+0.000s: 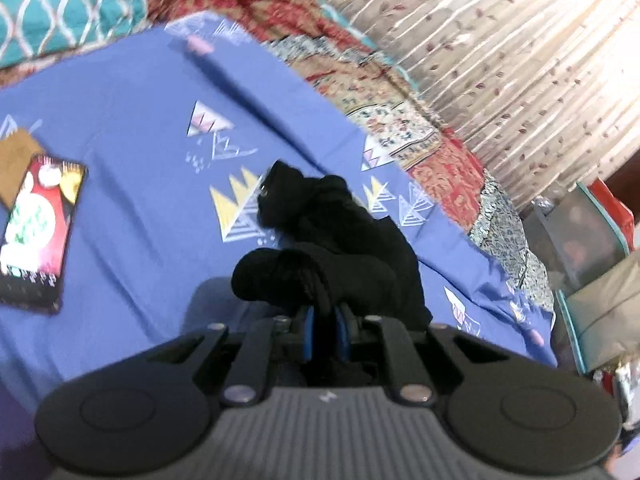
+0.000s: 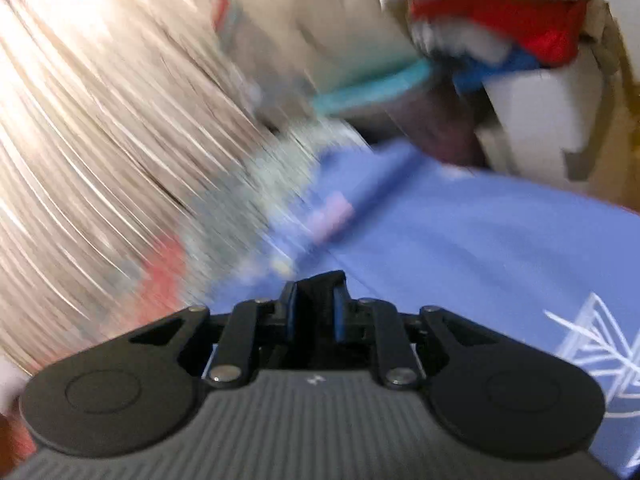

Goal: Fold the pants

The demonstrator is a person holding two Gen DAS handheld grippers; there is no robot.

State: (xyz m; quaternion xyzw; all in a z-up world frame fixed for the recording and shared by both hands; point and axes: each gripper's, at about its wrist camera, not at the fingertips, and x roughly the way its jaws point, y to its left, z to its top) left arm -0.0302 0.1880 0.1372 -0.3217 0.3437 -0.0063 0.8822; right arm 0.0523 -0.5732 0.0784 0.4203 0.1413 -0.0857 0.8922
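The black pants (image 1: 340, 248) hang bunched in front of my left gripper (image 1: 325, 320), which is shut on a fold of them above the blue patterned bedsheet (image 1: 132, 184). In the right wrist view, my right gripper (image 2: 316, 300) is shut on a small piece of black cloth (image 2: 320, 284), part of the pants, above the same bedsheet (image 2: 480, 248). That view is heavily blurred by motion.
A colourful booklet (image 1: 36, 232) lies on the sheet at the left, over a brown card (image 1: 16, 156). A red patterned quilt (image 1: 392, 128) borders the sheet. A pale leaf-print curtain (image 1: 500, 52) hangs behind. Boxes and bags (image 1: 588, 248) stand at the right.
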